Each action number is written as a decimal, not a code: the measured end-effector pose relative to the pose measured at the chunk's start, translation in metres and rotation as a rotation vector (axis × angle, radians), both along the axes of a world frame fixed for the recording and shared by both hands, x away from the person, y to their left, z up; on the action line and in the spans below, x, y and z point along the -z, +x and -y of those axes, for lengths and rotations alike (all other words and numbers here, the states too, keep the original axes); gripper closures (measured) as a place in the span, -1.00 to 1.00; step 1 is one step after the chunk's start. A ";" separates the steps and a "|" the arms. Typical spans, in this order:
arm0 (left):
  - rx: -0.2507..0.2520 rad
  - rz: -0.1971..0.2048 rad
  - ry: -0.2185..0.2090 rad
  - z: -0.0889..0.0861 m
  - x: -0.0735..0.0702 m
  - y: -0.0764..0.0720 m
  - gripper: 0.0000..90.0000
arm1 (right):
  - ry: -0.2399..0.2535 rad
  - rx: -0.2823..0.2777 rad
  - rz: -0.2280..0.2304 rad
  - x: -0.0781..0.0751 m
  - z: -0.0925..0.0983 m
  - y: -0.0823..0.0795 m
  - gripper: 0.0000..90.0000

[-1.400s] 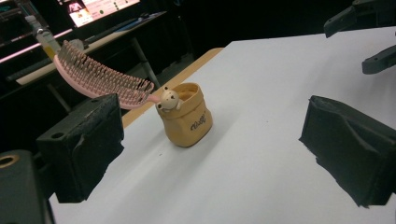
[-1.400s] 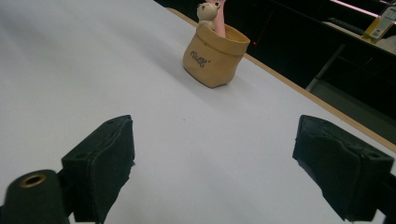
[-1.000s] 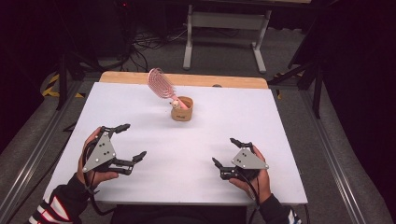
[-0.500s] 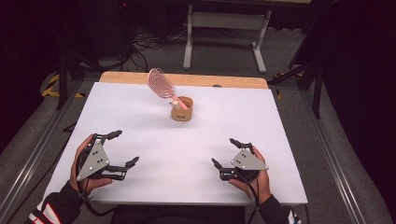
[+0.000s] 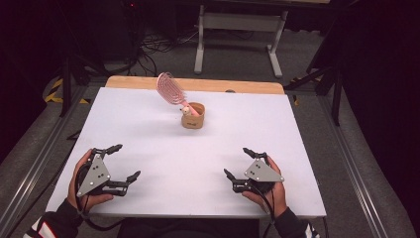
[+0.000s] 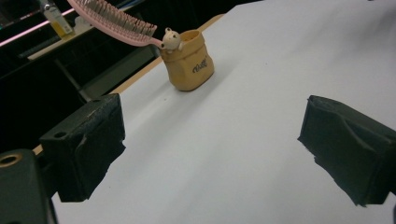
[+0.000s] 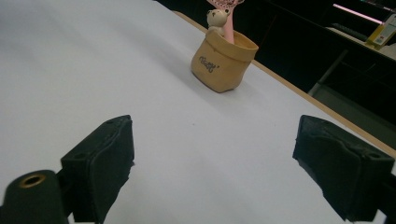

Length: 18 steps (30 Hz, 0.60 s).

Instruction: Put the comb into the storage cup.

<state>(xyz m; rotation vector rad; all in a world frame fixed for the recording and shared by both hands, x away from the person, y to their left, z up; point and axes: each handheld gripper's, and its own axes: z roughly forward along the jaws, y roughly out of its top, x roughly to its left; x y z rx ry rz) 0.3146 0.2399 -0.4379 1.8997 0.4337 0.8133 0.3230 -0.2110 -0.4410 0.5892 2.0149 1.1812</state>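
Tan holder [image 5: 192,118], dark script on its front, w/ a cream bear figure [image 6: 171,38] at the rim. Pink hairbrush [image 5: 171,89] stands in the holder; bristles pink too, head above and left of holder in the high view. Table [image 5: 148,129] under the holder: plain white top, light wood strip along the edge behind the holder. Left gripper [image 5: 125,162] & right gripper [image 5: 239,162], both near side of the holder: black jaws, grey plate on top, black cable. Sleeve [image 5: 47,229] by left gripper: black w/ red-white stripes. Floor [image 5: 307,69] beyond the holder: grey, yellow-black tape at far left.
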 end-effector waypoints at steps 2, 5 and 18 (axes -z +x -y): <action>-0.006 -0.012 0.000 -0.002 0.003 0.000 -0.84 | 0.003 0.001 -0.002 0.000 0.000 0.000 -0.72; -0.014 -0.029 -0.001 -0.006 0.008 0.001 -0.85 | 0.001 0.006 -0.002 0.001 0.000 0.000 -0.72; -0.062 -0.110 0.022 -0.016 0.026 0.007 -0.88 | 0.006 0.030 0.004 0.001 0.003 0.000 -0.75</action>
